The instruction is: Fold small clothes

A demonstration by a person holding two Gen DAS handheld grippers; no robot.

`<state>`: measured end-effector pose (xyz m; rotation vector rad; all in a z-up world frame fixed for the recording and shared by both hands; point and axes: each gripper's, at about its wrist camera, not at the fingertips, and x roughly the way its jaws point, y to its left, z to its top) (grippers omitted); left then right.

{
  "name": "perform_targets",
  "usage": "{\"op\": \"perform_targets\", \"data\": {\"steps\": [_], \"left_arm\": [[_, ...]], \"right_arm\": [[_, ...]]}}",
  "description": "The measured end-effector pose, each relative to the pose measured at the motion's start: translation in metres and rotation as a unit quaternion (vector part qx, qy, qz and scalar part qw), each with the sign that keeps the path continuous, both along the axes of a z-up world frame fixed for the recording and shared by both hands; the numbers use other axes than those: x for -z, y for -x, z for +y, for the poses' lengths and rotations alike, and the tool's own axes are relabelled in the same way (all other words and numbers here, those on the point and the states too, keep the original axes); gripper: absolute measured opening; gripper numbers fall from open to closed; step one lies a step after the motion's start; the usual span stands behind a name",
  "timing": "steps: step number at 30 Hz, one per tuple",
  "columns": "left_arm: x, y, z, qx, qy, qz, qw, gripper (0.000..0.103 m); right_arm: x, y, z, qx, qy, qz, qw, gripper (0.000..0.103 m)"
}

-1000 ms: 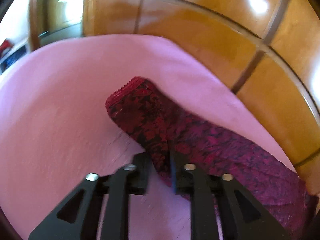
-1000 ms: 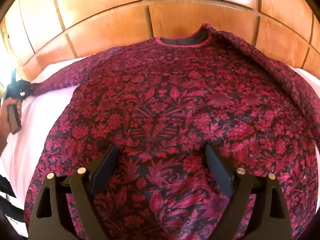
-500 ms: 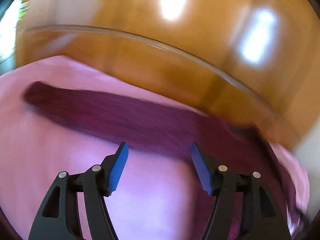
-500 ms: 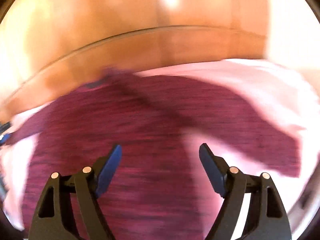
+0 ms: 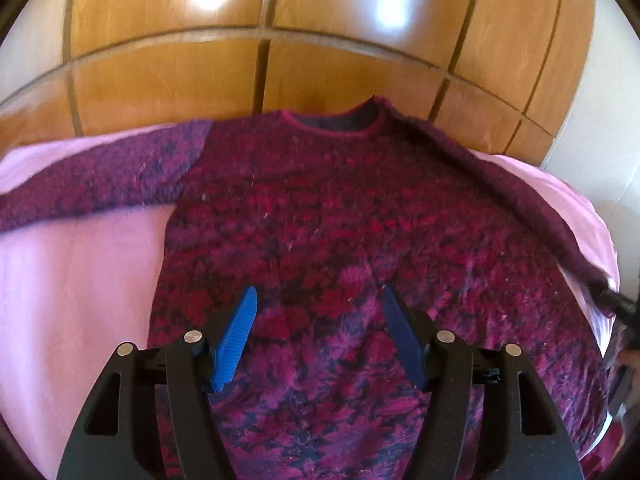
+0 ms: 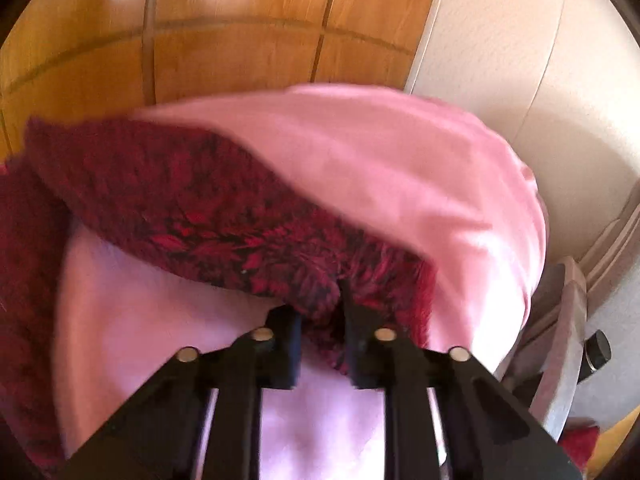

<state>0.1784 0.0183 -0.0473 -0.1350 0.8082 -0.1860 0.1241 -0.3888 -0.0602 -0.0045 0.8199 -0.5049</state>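
Spread flat on the pink sheet [image 5: 80, 280] before wood panels [image 5: 168, 80]: sweater [image 5: 340, 220], right tongs [image 6: 322, 320] closing, pinching its sleeve cuff [image 6: 360, 280], left tongs [image 5: 316, 336] spread empty over its front.

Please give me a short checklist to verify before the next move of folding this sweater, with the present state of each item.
1. Right gripper jaws closing on the right sleeve cuff: ok.
2. Left gripper jaws open, nothing between them: ok.
3. Sweater body flat on the pink sheet: ok.
4. Left sleeve spread out to the side: ok.
5. Collar visible at the far edge: ok.
6. Hem straight: cannot tell, out of view.
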Motion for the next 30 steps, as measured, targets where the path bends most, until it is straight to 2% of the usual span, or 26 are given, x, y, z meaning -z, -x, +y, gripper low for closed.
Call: {"op": "perform_targets", "data": {"steps": [5,8,10,13,16,17,19,20,21,22,23,25,26,29,30], "left_arm": [[0.008,-0.002,0.009,-0.004,0.026,0.016,0.9995,0.064],[0.011,-0.004,0.008,-0.003,0.031,0.02,0.9993,0.065],[0.013,-0.004,0.007,0.0,0.033,0.019,0.9993,0.067],[0.014,-0.004,0.008,0.004,0.039,0.018,0.9991,0.069],[0.016,-0.005,0.007,0.004,0.042,0.019,0.999,0.069],[0.016,-0.005,0.007,0.004,0.041,0.02,0.9989,0.07],[0.015,-0.006,0.006,0.007,0.041,0.019,0.9989,0.073],[0.016,-0.006,0.006,0.008,0.039,0.018,0.999,0.073],[0.015,-0.006,0.005,0.008,0.038,0.018,0.9991,0.073],[0.015,-0.005,0.004,0.008,0.038,0.018,0.9991,0.074],[0.015,-0.005,0.005,0.009,0.041,0.017,0.999,0.074],[0.015,-0.006,0.005,0.009,0.044,0.017,0.9989,0.074],[0.015,-0.006,0.005,0.009,0.044,0.017,0.9988,0.075],[0.016,-0.007,0.003,0.015,0.041,0.018,0.9989,0.079],[0.016,-0.008,0.002,0.016,0.039,0.019,0.9989,0.08]], "right_arm": [[-0.062,-0.014,-0.014,-0.014,0.03,-0.051,0.998,0.013],[-0.091,-0.041,-0.026,-0.015,0.055,-0.061,0.997,0.013],[-0.103,-0.074,-0.041,-0.008,0.073,-0.055,0.996,0.013],[-0.107,-0.124,-0.064,0.019,0.057,-0.035,0.998,0.012],[-0.097,-0.185,-0.079,0.046,0.076,0.01,0.996,0.013],[-0.095,-0.198,-0.082,0.054,0.073,0.021,0.996,0.019],[-0.09,-0.219,-0.091,0.072,0.063,0.027,0.995,0.048],[-0.088,-0.227,-0.092,0.081,0.065,0.028,0.994,0.079],[-0.087,-0.227,-0.091,0.089,0.07,0.017,0.993,0.088],[-0.087,-0.224,-0.09,0.096,0.063,-0.003,0.993,0.087],[-0.085,-0.221,-0.091,0.095,0.02,-0.026,0.995,0.087],[-0.07,-0.212,-0.098,0.081,-0.079,-0.041,0.993,0.084],[-0.057,-0.203,-0.098,0.069,-0.131,-0.044,0.988,0.08],[-0.021,-0.196,-0.092,0.029,-0.235,-0.023,0.971,0.061],[-0.013,-0.195,-0.09,0.028,-0.259,-0.025,0.965,0.058]]}}
